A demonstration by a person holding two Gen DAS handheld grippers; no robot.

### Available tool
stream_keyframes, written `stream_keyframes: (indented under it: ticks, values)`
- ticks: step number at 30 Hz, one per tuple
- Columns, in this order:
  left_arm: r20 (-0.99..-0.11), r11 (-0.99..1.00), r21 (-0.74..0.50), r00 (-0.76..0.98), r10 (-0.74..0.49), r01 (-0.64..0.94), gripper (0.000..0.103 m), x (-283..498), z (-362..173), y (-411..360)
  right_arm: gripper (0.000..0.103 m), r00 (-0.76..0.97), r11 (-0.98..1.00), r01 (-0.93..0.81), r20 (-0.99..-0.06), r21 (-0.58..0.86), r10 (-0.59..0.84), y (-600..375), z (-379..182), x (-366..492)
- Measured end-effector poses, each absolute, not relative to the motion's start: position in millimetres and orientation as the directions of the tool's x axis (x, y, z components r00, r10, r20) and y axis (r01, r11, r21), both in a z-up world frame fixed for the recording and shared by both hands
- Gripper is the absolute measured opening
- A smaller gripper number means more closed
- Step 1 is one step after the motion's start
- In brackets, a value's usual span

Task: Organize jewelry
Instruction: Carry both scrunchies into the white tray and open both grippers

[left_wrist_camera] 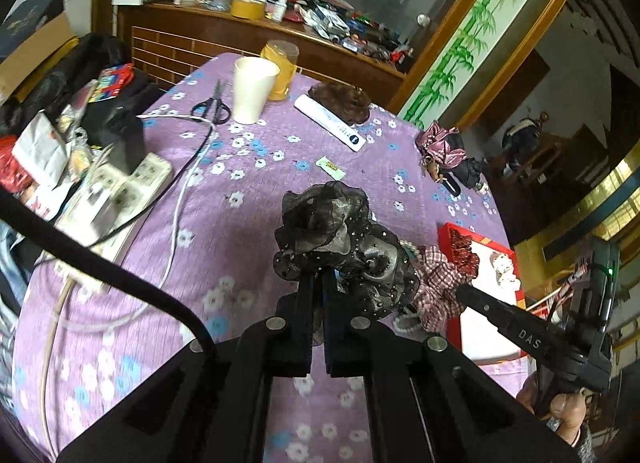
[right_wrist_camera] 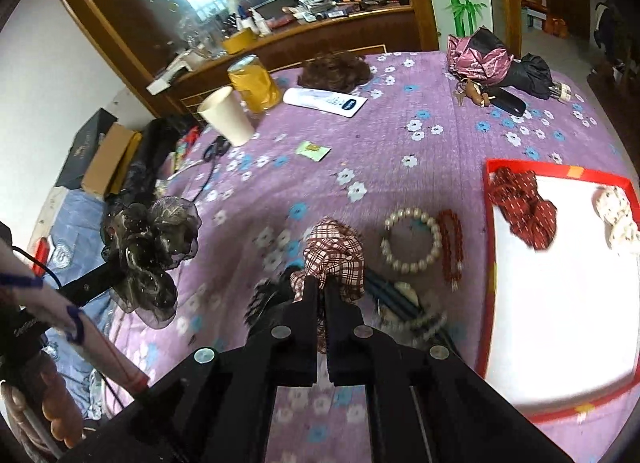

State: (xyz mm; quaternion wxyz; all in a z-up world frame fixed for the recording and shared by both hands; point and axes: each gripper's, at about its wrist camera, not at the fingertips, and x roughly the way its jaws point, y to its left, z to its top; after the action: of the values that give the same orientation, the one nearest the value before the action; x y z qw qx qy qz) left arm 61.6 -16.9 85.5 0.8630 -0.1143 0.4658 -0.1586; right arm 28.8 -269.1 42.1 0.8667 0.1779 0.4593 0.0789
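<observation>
The left gripper (left_wrist_camera: pixel 318 283) is clamped on a black organza scrunchie (left_wrist_camera: pixel 340 239), held above the purple floral tablecloth (left_wrist_camera: pixel 248 183). The right gripper (right_wrist_camera: pixel 320 287) is pinched on a red-and-white plaid scrunchie (right_wrist_camera: pixel 336 251), also clear of the cloth. Just right of it lie a pearl bracelet (right_wrist_camera: pixel 412 239) and a red bead bracelet (right_wrist_camera: pixel 450 243), touching side by side. The red-rimmed tray (right_wrist_camera: pixel 486 263) sits near the table's right edge, holding a dark red scrunchie (right_wrist_camera: pixel 524 207) and a cream one (right_wrist_camera: pixel 616 219) in its far corners; its white floor is mostly bare. The cloth's middle, between the paper cup (right_wrist_camera: pixel 228 115) and the bracelets, lies open apart from a small green packet (right_wrist_camera: pixel 312 150).
</observation>
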Motion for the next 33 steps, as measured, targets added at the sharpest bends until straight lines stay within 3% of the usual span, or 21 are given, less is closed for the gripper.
stream_keyframes:
  ticks: [16, 33]
  values:
    - [-0.772, 0.948, -0.253, 0.55, -0.318, 0.193, 0.003, -27, 120, -68, 0.003, 0.647, 0.902, 0.01, -0.691, 0.431, 0.323, -328, 66, -75]
    - [-0.791, 0.892, -0.282, 0.44, -0.424, 0.353, 0.003, -31, 87, -187, 0.003, 0.645, 0.859, 0.26, -0.741, 0.44, 0.185, -465, 44, -123]
